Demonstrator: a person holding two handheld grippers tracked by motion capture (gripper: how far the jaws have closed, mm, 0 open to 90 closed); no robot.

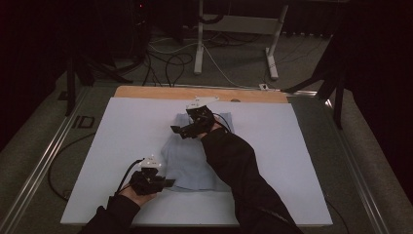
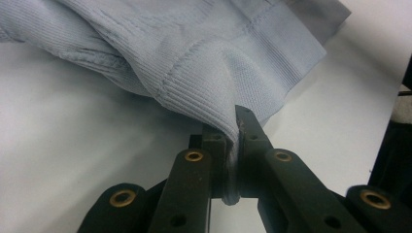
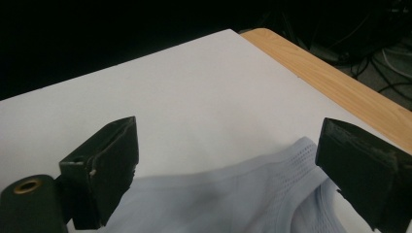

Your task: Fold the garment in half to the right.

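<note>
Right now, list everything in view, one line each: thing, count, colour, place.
light blue knitted garment: one, pale blue, lying partly folded at the middle of the white board
white board: one, white, flat on the table, under the garment
wooden table: one, light wood, its far edge showing beyond the board
white metal stand legs: one frame, white, on the floor behind the table
cables: several, dark and white, loose on the floor behind the table
left gripper: one, black, at the garment's near left corner, jaws shut on its ribbed hem
right gripper: one, black, over the garment's far edge, jaws open, nothing between them
person's sleeves: two, black, entering from the bottom
</note>
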